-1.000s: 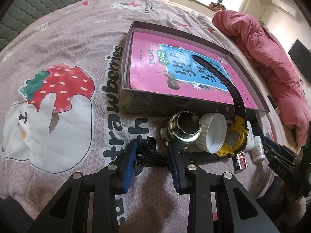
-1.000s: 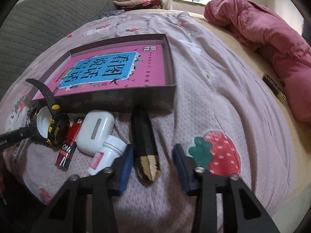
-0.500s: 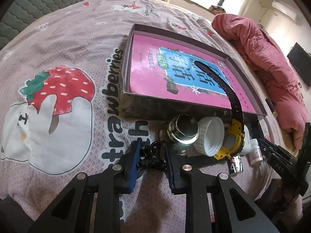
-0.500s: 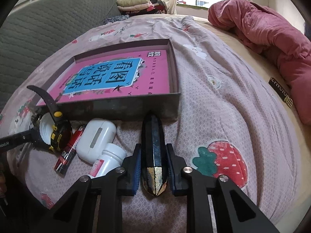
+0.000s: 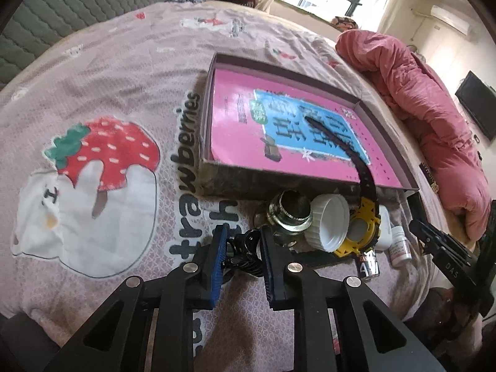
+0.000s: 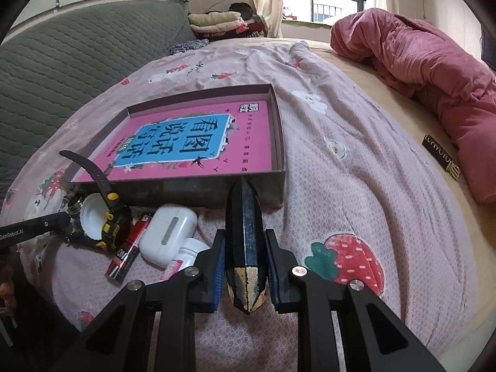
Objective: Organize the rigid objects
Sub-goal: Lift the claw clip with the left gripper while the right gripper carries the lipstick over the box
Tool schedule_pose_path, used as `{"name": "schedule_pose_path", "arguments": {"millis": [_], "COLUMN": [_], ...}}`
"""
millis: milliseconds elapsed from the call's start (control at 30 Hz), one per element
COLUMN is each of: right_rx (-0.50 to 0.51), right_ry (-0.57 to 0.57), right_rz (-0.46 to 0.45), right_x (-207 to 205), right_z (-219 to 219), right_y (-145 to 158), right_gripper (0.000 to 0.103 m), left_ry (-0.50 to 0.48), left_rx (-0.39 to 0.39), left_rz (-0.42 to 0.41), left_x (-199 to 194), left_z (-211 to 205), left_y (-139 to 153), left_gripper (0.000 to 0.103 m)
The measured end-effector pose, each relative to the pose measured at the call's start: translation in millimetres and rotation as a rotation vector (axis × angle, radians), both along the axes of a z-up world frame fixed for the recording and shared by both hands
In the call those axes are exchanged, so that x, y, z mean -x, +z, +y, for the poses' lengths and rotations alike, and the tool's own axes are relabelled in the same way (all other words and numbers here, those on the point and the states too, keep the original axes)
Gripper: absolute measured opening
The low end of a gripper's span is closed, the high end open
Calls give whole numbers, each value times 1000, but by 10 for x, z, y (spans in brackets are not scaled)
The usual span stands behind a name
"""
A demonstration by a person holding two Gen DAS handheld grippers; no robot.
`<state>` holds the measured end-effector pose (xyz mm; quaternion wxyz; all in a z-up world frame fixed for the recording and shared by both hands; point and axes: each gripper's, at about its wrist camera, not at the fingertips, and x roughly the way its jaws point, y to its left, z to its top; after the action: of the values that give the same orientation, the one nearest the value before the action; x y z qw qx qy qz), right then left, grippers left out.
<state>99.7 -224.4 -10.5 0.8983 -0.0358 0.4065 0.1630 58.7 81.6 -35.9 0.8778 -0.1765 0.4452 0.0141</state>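
Both grippers clamp items: left gripper black clip, right gripper dark case.

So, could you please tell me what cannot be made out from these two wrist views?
- Black coiled item in the left gripper, left wrist view: the fingers cover its sides, so what it is stays unclear.
- Dark pointed case in the right gripper, right wrist view: its underside is hidden.
- Small white bottle, right wrist view: partly behind the left finger; label too small.
- Box, both views: whatever lies under the pink book is covered.
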Motion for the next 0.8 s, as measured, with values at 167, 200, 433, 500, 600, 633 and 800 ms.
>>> {"name": "schedule_pose_path", "arguments": {"millis": [167, 200, 433, 500, 600, 633, 800], "right_rx": [-15, -21, -34, -35, -35, -36, -43], "right_ry": [-10, -12, -2, 6, 14, 15, 15], "right_rz": [-31, -40, -85, -92, -100, -102, -107], "right_x": [48, 59, 107, 115, 119, 119, 105], "right_z": [-42, -50, -31, -18, 8, 16, 30], "right_y": [88, 112, 225, 241, 253, 258, 267], "right_gripper": [24, 24, 24, 24, 24, 24, 24], "left_ry": [13, 16, 30, 29, 32, 33, 41], "left_rx": [-8, -7, -17, -19, -24, -22, -29], "left_rz": [-40, -45, -78, -91, -106, -110, -133], "left_x": [53, 65, 118, 130, 123, 117, 67], "left_z": [29, 35, 42, 21, 9, 5, -3], "left_y": [116, 135, 244, 276, 314, 323, 372], "left_gripper": [22, 22, 22, 22, 22, 22, 22]}}
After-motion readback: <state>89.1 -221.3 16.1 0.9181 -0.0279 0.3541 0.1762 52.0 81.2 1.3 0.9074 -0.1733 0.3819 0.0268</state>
